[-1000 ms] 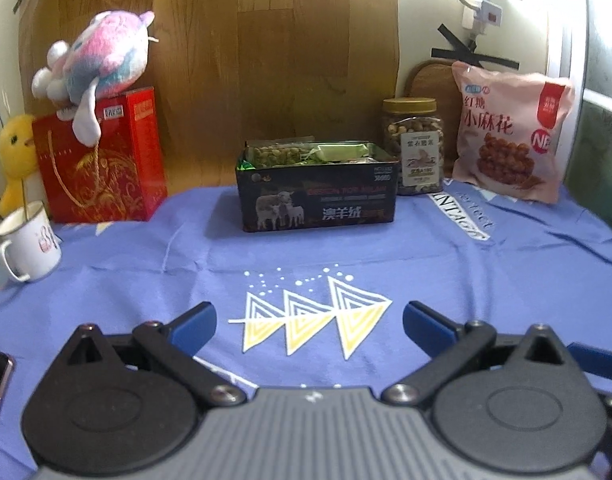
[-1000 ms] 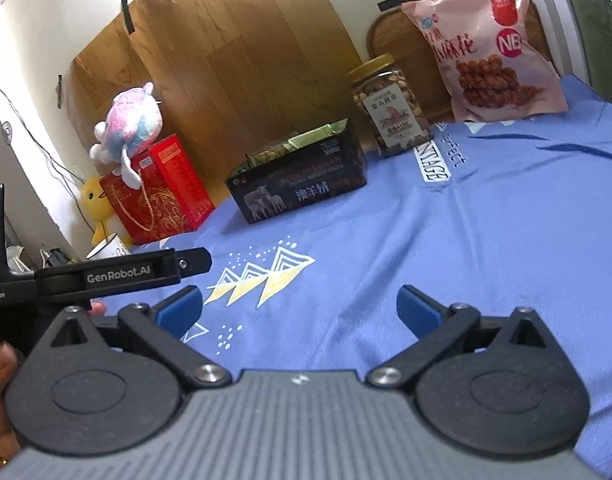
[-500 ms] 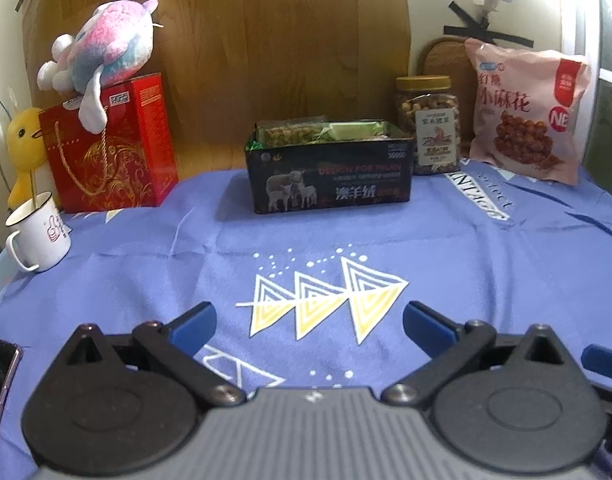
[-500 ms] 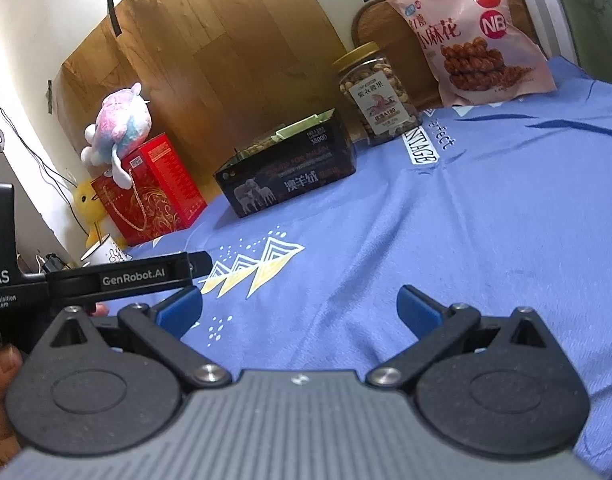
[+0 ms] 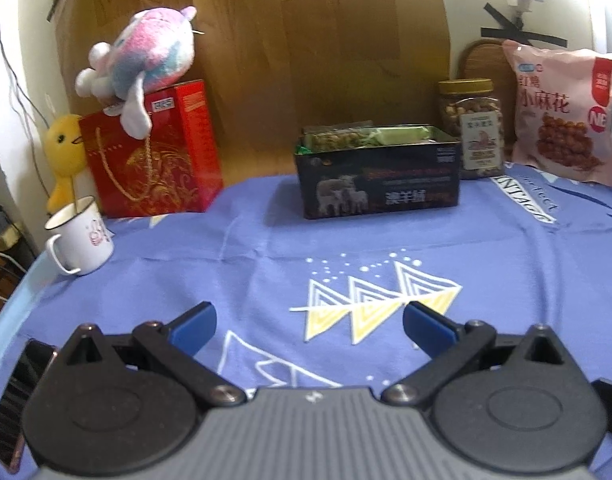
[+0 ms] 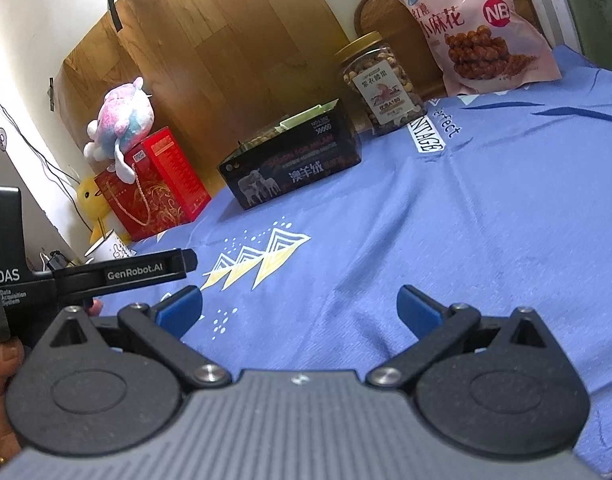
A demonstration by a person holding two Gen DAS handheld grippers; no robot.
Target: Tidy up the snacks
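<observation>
A soft, matt blue cloth (image 5: pixel 242 264) with printed white and yellow triangles covers the table, lying in shallow wrinkles. Behind it stands a wood-grain panel (image 5: pixel 306 52) with a smooth, faintly shiny face. The dark box (image 5: pixel 380 192) has a glossy printed front, and the packets inside it look like shiny wrapping. The nut jar (image 5: pixel 472 128) is clear plastic with a paper label and a gold lid. The pink snack bag (image 5: pixel 562 112) is smooth film. The red gift bag (image 5: pixel 154 156) is glossy paper, the plush toy (image 5: pixel 146 60) fuzzy fabric, and the white mug (image 5: pixel 84 240) looks like enamel. The left gripper (image 5: pixel 309 322) is matt black plastic with blue pads (image 5: pixel 194 326).
</observation>
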